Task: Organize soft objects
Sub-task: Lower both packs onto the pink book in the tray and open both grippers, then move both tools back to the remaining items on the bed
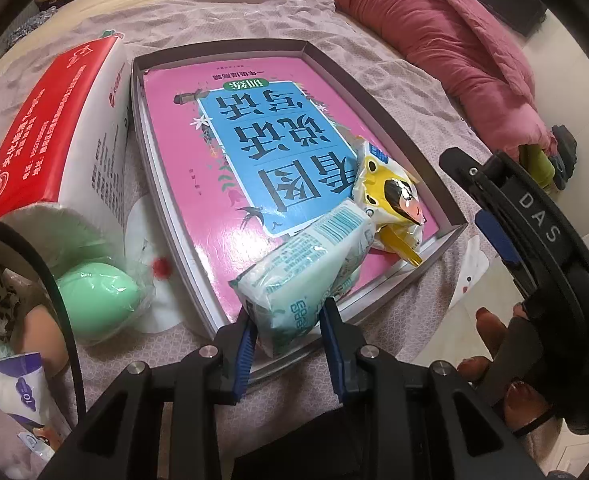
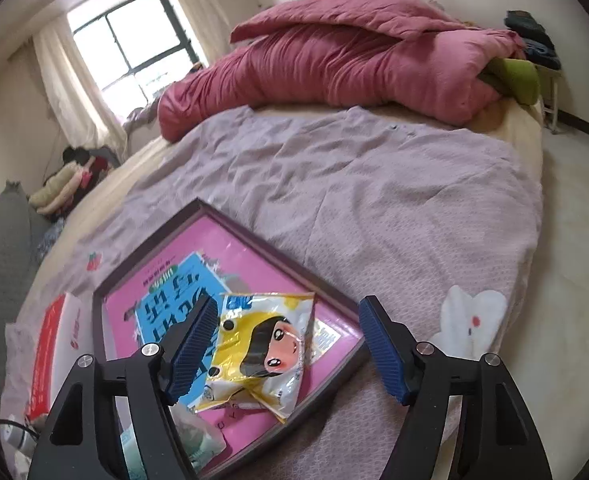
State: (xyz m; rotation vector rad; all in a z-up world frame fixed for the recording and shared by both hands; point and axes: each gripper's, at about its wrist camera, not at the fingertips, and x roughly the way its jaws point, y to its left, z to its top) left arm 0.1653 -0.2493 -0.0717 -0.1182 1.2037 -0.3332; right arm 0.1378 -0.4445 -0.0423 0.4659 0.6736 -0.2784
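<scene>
At lower centre of the left view, left hand-held gripper (image 1: 288, 326) clamped on mint tissue pack (image 1: 310, 268) over box (image 1: 452, 226); right hand-held gripper (image 2: 288, 346) open above yellow packet (image 2: 260, 346), already boxed. Green sponge (image 1: 96, 300) still outside.

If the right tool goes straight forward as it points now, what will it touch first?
Most likely the yellow cartoon packet lying in the shallow box; it sits between the open fingers of the right tool. Depth is unclear.

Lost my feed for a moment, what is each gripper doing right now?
Left gripper: shut on the mint tissue pack.
Right gripper: open, holding nothing, above the yellow cartoon packet.
</scene>
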